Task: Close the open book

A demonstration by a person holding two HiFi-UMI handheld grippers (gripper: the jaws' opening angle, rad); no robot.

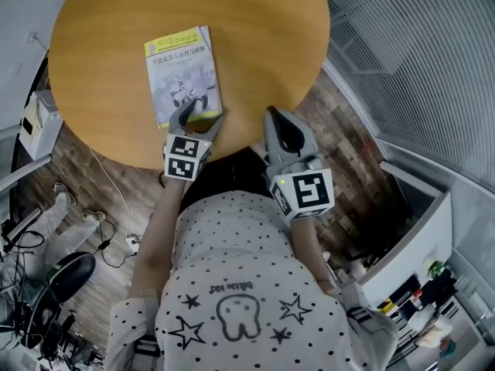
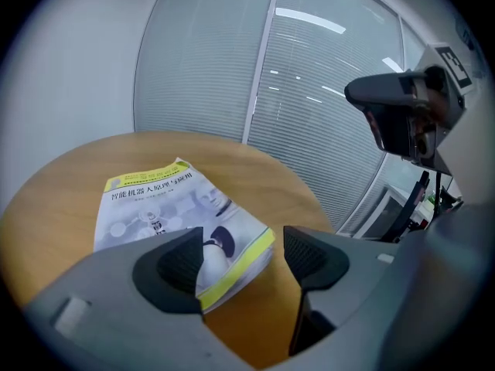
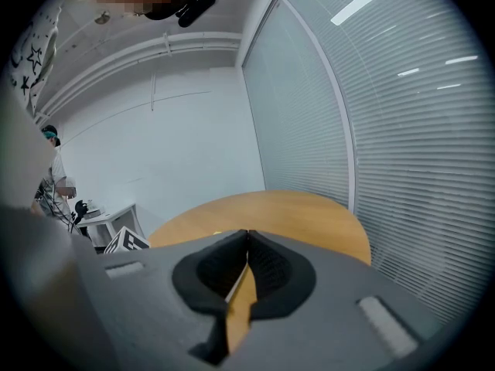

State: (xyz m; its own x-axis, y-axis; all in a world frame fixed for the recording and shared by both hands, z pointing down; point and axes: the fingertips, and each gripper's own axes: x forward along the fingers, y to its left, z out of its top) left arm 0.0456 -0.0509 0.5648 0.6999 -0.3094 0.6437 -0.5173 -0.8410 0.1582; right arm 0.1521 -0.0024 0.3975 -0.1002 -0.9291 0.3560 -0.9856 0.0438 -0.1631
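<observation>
Left tool (image 2: 246, 260) wide, closed book (image 2: 166, 203) corner seemingly between

Office: blinded glass walls (image 2: 209, 60), round table (image 1: 255, 37)

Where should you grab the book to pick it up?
Likely its near corner, the one with the yellow edge, coming from the person's side. The book lies flat and shut on the table, and that corner points between the open left hand-held gripper's jaws.

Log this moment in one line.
book: closed, on table | left gripper: jaws open, at book corner | right gripper: jaws shut, empty
</observation>
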